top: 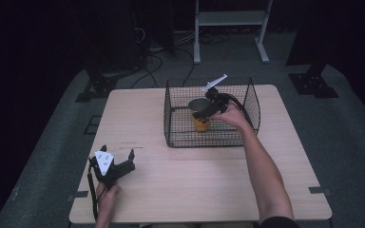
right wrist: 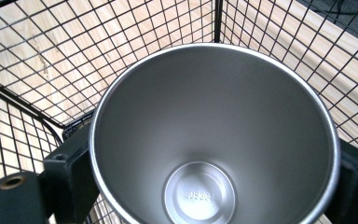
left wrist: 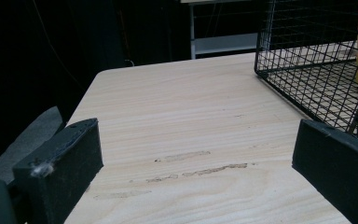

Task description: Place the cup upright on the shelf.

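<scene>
**Steel cup held inside the wire basket**

My right gripper (top: 204, 112) has its jaws clamped on either side of an orange, steel-lined cup (right wrist: 214, 135), holding it upright inside the black wire basket (top: 180, 137) on the wooden table (top: 195, 185). My left gripper (top: 119, 159) sits near the table's front left, jaws spread wide apart around nothing.

Matt brushed-metal cup (right wrist: 214, 135), black wire basket (top: 180, 137), pale wood-grain table (left wrist: 177, 121)
</scene>
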`<action>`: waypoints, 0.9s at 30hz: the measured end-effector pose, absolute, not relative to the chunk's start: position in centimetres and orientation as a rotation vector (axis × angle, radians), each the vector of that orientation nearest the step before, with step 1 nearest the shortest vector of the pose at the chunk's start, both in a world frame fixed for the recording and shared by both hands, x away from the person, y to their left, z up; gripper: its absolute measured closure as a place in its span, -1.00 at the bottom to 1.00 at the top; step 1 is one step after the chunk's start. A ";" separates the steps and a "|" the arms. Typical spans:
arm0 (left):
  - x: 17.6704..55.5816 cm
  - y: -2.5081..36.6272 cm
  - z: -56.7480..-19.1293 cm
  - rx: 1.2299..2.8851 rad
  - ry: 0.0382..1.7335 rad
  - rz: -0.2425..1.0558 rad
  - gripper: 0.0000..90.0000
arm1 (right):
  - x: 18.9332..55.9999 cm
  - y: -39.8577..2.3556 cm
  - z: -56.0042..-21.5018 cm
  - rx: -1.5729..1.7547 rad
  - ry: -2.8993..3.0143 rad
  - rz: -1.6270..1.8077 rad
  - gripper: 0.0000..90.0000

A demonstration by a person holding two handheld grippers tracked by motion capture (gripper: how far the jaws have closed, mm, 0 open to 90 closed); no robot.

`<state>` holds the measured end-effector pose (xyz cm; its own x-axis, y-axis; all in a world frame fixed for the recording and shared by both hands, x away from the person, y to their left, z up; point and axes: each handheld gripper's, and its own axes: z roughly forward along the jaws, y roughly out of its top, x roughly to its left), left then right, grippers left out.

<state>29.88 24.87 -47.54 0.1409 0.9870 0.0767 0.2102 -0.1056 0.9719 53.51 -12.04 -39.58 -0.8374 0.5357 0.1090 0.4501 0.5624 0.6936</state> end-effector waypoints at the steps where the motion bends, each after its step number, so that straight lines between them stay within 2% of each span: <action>1: 29.9 24.9 -47.5 1.498 1.220 1.065 -0.98 | 53.5 -12.1 -39.6 0.848 2.672 1.138 -0.78; 14: 29.9 24.8 -47.5 1.503 1.216 1.068 -0.98 | 52.9 -12.3 -39.6 0.832 2.658 1.055 -0.79; 27: 29.9 24.8 -47.5 1.504 1.214 1.069 -0.98 | 52.6 -12.9 -38.6 0.838 2.615 1.086 -0.94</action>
